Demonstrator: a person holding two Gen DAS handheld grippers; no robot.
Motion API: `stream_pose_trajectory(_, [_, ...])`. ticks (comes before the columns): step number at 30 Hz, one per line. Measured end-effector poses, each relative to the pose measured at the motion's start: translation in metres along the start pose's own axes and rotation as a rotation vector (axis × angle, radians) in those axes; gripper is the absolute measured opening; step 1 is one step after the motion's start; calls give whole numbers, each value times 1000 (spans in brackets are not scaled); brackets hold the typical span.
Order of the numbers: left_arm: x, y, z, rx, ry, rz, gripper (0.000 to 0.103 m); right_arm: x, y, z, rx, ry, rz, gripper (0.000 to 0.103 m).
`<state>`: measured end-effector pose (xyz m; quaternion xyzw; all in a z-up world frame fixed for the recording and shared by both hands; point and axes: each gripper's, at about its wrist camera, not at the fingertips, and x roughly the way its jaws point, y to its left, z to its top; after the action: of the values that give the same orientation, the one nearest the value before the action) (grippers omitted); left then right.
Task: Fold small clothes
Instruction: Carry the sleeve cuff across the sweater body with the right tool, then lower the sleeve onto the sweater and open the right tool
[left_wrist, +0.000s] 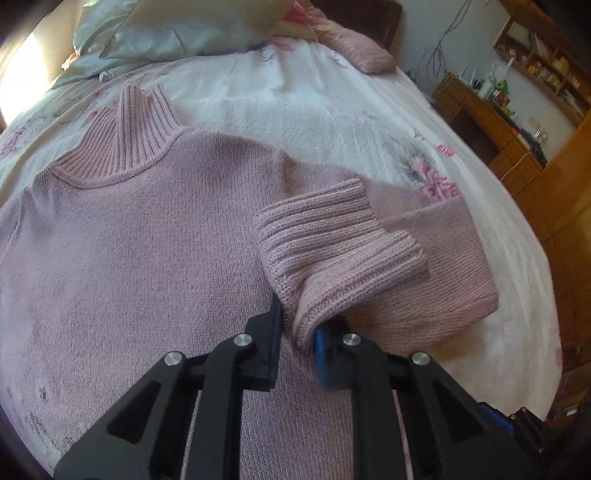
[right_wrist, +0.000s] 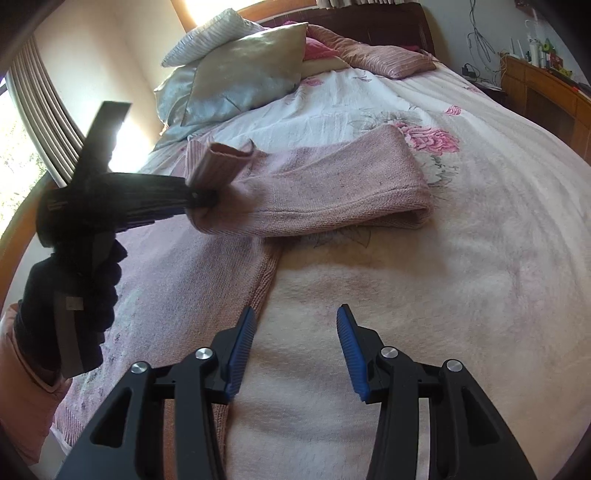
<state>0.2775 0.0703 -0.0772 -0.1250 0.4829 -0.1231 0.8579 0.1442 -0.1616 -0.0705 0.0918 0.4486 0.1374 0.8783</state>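
Sweater (left_wrist: 147, 240): one; pillows (right_wrist: 240, 70): four.

We see left gripper (left_wrist: 297, 332) pinching ribbed cuff (left_wrist: 332, 251) of pink knitted turtleneck sweater (left_wrist: 129, 240), sleeve folded across body. Sweater lies flat on white floral bedspread (left_wrist: 295, 103); ribbed collar (left_wrist: 125, 140) upright.

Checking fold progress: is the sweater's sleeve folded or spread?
Folded: sleeve doubles back toward the body, its cuff pinched in the left claw.
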Motion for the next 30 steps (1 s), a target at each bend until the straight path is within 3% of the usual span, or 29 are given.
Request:
stream_pose_trajectory(5, [-55,48,6,-41,-126,25,13,-6,0,12,15,-24,8,47])
stream_pose_trajectory(7, [-68,69,10,-50,-153,67,13,-7,0,21,34,-35,24,47])
stream_pose_trajectory(9, [-79,92,13,-65,-173,110,13,-4,1,34,57,-43,47,47])
stream_pose_trajectory(17, [-113,177,19,-193,-223,163,13,45,18,98,93,-13,119,48])
stream_pose_trajectory(22, [-116,218,16,-259,-231,189,13,86,36,112,123,44,204,47])
stream_pose_trajectory(25, [-100,236,12,-264,-175,201,13,112,42,106,132,98,153,47])
stream_pose_trajectory(28, [-74,262,3,-322,-83,195,16,139,37,92,151,172,84,39])
stream_pose_trajectory(30, [-70,282,-7,-379,-75,201,19,141,34,87,146,153,91,38])
